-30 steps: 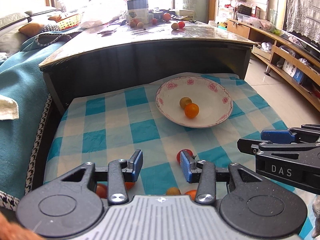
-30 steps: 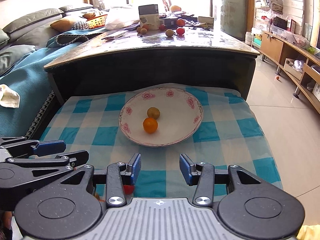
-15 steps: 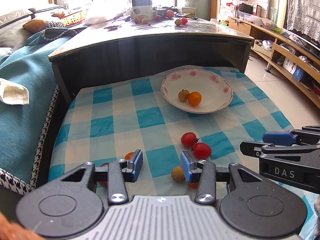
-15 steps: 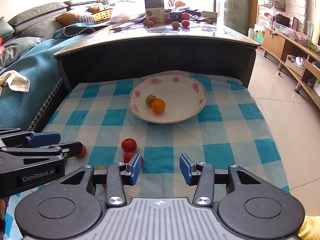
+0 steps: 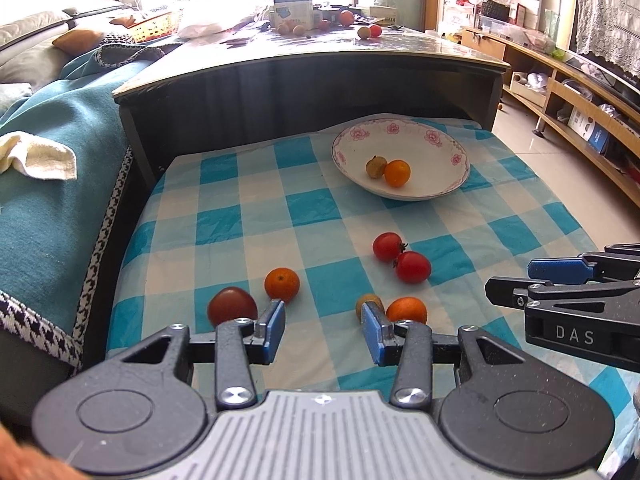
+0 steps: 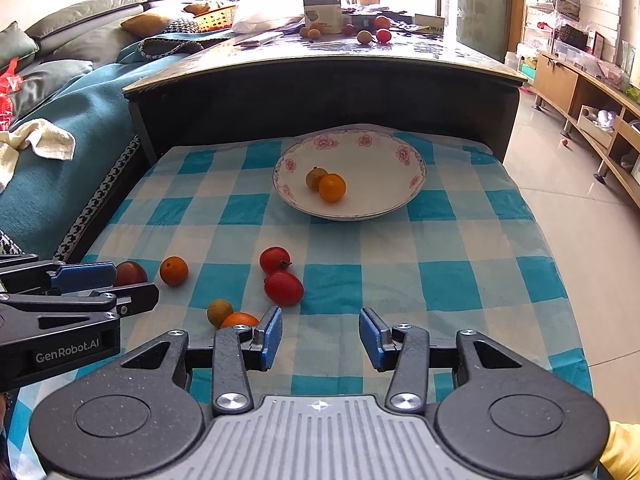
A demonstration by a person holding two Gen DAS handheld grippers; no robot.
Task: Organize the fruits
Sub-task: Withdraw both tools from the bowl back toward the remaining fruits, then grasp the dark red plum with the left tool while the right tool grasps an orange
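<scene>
Both grippers, left (image 5: 323, 332) and right (image 6: 319, 334), hover with fingers apart, empty; 6 fruits loose on the cloth (image 5: 224, 216), 2 in the bowl (image 6: 416, 178). Round fruit probably rolls off if nudged

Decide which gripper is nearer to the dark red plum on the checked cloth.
Left. The left gripper has the plum just beside its left finger; the right gripper is off to the plum's right, past the other loose fruit.
</scene>
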